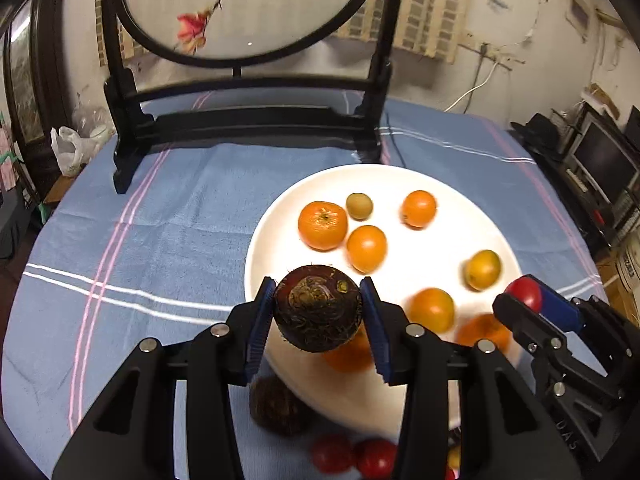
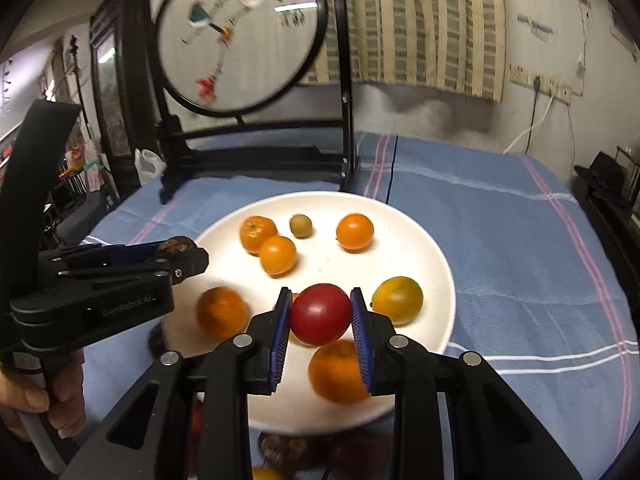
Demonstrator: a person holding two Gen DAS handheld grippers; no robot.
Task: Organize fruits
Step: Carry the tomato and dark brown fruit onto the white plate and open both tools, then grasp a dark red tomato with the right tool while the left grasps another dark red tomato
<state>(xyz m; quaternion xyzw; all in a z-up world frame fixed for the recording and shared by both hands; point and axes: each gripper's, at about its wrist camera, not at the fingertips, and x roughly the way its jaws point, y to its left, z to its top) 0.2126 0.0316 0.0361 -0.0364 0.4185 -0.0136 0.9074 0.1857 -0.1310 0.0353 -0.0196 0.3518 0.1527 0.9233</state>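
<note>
Now a blue striped cloth (image 1: 168, 224) covers the table, and on it stands a white plate (image 2: 420, 248) with several orange fruits (image 1: 322, 225) spread apart. Above the plate's near edge, the left gripper (image 1: 318, 312) is closed on a dark brown hairy root (image 1: 318, 307). Beside it, the right gripper (image 2: 320, 314) clamps a small red tomato (image 2: 320, 314).
</note>
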